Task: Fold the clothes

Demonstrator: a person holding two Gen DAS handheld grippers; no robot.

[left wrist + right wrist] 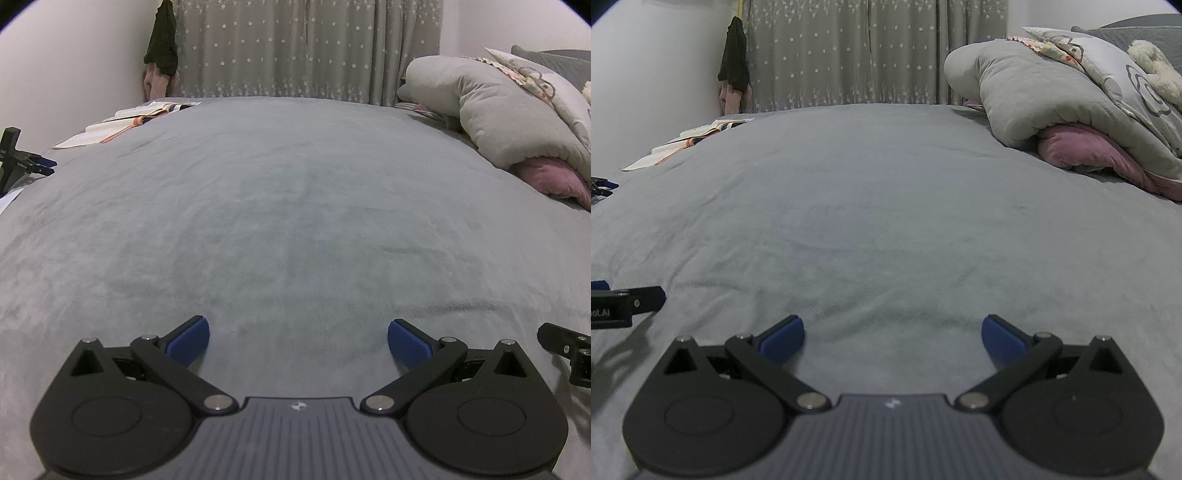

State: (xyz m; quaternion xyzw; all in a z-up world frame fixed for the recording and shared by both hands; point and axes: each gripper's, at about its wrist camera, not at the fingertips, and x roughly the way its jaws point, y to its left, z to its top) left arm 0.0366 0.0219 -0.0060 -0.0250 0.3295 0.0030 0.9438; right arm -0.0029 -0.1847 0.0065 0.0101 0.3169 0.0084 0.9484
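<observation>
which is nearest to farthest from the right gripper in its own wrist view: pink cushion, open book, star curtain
From the right gripper, open over the grey bedspread:
1. Pink cushion, ahead on the right, tucked under the grey quilt.
2. Open book, far left, near the wall.
3. Star curtain, straight ahead, beyond the bed's far edge.

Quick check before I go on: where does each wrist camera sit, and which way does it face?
Left wrist: low over the grey bedspread, facing the starred curtain; left gripper jaws open, right gripper's edge showing.
Right wrist: same height and heading, beside it; right gripper jaws open, left gripper's tip showing.
Shared: open book, folded duvet, pink cushion, hanging dark garment. No garment lies ahead.
</observation>
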